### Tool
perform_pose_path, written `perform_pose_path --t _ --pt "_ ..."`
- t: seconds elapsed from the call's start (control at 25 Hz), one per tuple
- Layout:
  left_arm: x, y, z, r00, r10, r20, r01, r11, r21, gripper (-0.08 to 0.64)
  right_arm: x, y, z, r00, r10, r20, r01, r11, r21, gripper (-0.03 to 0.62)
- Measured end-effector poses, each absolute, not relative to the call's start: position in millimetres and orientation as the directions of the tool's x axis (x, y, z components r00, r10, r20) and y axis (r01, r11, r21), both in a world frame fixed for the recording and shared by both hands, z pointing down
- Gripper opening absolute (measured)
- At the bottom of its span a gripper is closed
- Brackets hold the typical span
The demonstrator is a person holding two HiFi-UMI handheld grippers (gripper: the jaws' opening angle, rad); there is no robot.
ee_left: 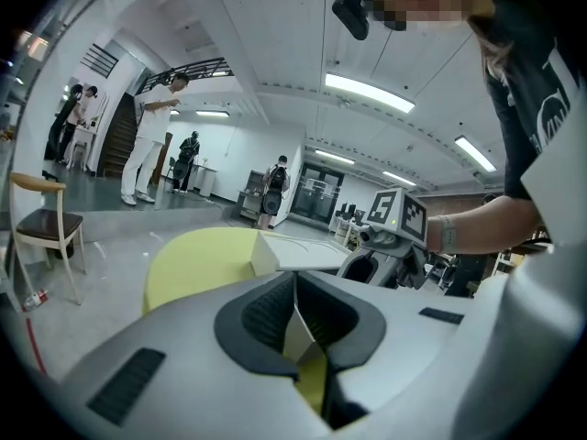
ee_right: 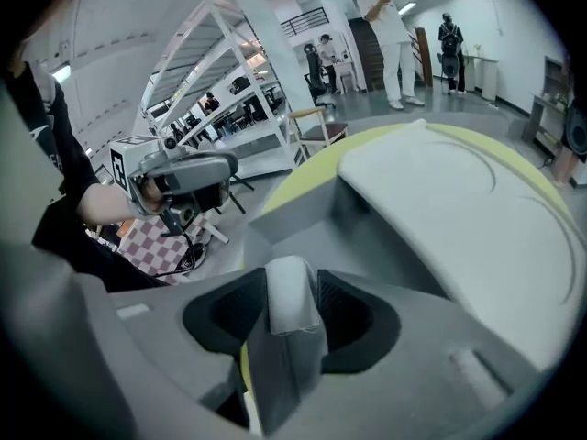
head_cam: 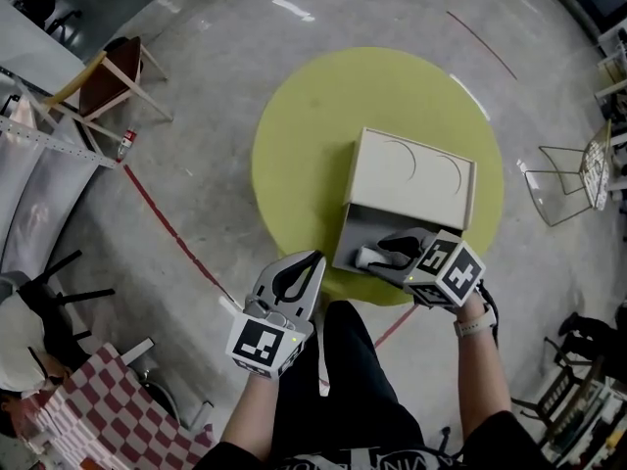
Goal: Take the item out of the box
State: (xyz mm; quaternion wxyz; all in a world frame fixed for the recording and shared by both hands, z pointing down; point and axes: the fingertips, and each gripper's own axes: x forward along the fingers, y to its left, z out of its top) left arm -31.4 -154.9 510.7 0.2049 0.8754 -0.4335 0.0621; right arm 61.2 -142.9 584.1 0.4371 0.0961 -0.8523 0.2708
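Observation:
A pale flat box (head_cam: 411,176) lies on the round yellow table (head_cam: 304,135), its lid slid back so the near end (head_cam: 355,231) is uncovered. My right gripper (head_cam: 384,251) reaches into that uncovered end. In the right gripper view a whitish rolled item (ee_right: 292,305) stands between the jaws of the right gripper (ee_right: 292,287), which are spread apart and open around it; the lid (ee_right: 459,200) stretches away to the right. My left gripper (head_cam: 315,260) hangs off the table's near left edge, shut and empty, and it looks across the table at the box (ee_left: 293,255).
A wooden chair (head_cam: 108,76) and a small bottle (head_cam: 125,143) are on the floor at far left. A wire chair (head_cam: 573,179) stands to the right. A red-checked cloth (head_cam: 98,409) is at lower left. Several people (ee_right: 390,35) stand in the background.

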Motion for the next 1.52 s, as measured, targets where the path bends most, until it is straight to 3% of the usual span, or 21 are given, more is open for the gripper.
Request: perform_pose_path --t 0.64,1.16,1.52 --pt "-36 -159 517 0.609 -0.742 0.282 -0.787 -0.518 0.336 0.017 48 -138 600 -0.386 0.233 0.893 -0.218 0.917 -0.334 0.169" --pt "-42 -146 529 0.592 -0.748 0.302 -0.799 -0.493 0.344 0.017 42 -143 606 -0.423 0.141 0.895 -0.225 0.941 -0.254 0.169" --pt "-30 -143 527 0.613 -0.73 0.302 -0.786 -0.524 0.327 0.017 58 -148 580 -0.523 -0.015 0.852 -0.339 0.921 -0.191 0.166"
